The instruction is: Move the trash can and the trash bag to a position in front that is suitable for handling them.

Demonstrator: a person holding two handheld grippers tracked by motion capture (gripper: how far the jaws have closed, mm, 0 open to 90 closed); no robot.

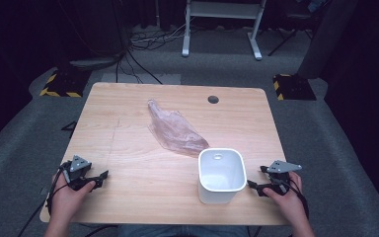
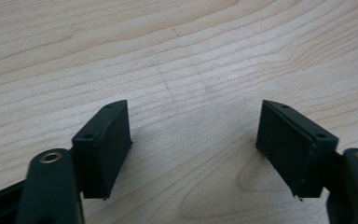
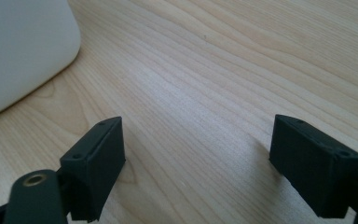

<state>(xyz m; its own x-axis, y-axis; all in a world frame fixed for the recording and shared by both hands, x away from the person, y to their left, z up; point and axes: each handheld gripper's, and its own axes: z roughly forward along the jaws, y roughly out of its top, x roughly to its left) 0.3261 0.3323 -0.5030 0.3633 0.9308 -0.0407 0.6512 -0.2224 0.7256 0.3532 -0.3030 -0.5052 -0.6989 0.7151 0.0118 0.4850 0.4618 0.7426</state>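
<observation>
Two tongs: one in each of my hands, both low over the near part of the wooden table (image 1: 128, 148)
My left gripper (image 1: 101, 177): near the front left corner, jaws spread wide, nothing between them but bare wood
My right gripper (image 1: 255, 178): near the front right edge, jaws spread wide and empty
White bin (image 1: 221, 174): upright with its mouth open, just beside my right gripper, on its left in the high view; apart from the jaws
Clear plastic bag (image 1: 175, 131): crumpled flat mid-table, behind the bin, its near end close to the bin's rim
</observation>
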